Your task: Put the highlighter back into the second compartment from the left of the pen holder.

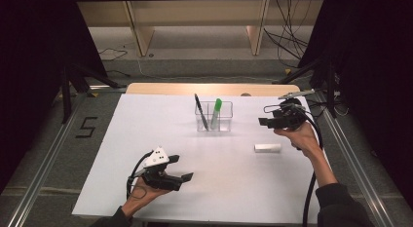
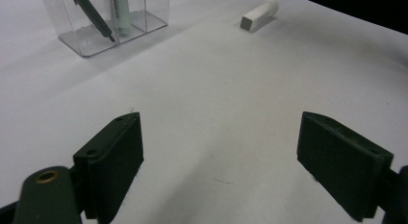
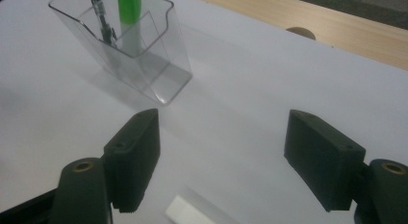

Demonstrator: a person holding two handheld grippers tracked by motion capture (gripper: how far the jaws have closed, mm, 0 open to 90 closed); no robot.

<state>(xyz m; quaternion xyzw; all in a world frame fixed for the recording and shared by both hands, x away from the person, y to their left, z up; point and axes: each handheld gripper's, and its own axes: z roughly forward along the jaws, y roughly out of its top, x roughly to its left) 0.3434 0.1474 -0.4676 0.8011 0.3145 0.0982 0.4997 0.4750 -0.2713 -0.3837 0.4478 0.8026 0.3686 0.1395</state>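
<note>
2 grippers, left gripper (image 1: 182,180) and right gripper (image 1: 263,120), are being held wide apart and empty; a white eraser (image 1: 268,147) is lying just near of the right one, right of the clear holder (image 1: 214,116).

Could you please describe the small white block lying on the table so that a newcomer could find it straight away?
Start from the white table top and find the clear holder near its middle. To the right of that and nearer the person, below the right gripper, lies the white block. It is the one loose item lying flat; the black pen and green marker stand in the holder.
</note>
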